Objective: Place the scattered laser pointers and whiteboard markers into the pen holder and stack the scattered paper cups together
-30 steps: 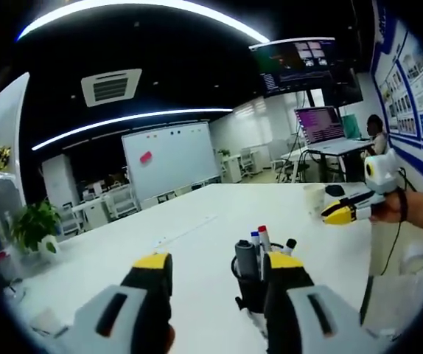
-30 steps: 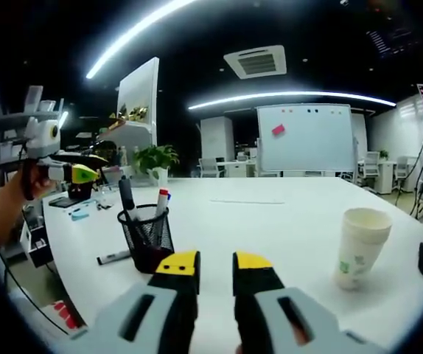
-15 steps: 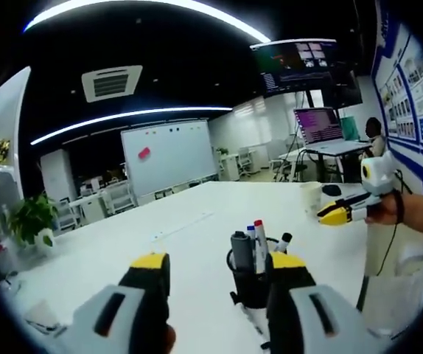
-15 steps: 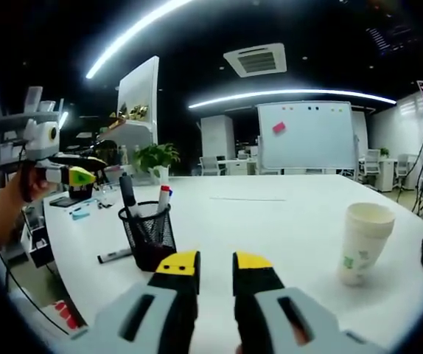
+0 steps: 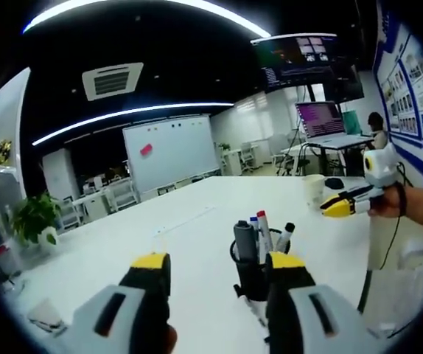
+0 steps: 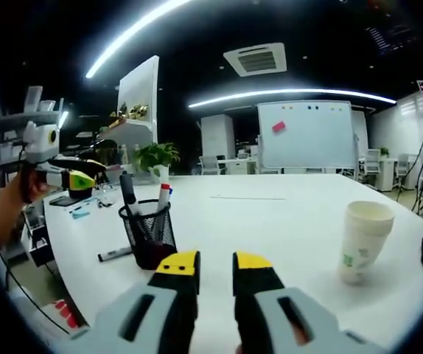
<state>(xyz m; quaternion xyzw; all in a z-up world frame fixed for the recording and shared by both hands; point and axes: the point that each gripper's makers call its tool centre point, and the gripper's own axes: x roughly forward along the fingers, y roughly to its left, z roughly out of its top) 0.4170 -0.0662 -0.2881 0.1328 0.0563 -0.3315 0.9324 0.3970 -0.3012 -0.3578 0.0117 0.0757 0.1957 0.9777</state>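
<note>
On the white worktop [image 6: 270,221] one marker [image 6: 114,257] lies outside the black mesh pen holder [image 6: 149,234]. It rests flat just beside the holder's base, on the side toward the left hand-held gripper [image 6: 70,177], its long axis running roughly across the right hand-held gripper's [image 6: 216,267] line of sight. It looks like a white-barrelled whiteboard marker with a dark cap, though it is too small to tell more.

From the right hand-held gripper the marker sits ahead and to the left, past the holder's near edge. In the left gripper view the holder [image 5: 250,274] stands just ahead of the left hand-held gripper [image 5: 215,267], partly behind its right jaw, with a pale marker [image 5: 256,311] low at its foot. Judging by this, the left one is probably nearer the marker, and a pick would need the jaws turned across the barrel.

The holder already carries several upright markers, one grey-capped, one blue, one red. The paper cups [image 6: 362,242] stand stacked to the right of the right hand-held gripper, well apart from the holder.

The left jaws stand wide apart, empty. The right jaws are closer together, a clear gap between them, holding nothing.
</note>
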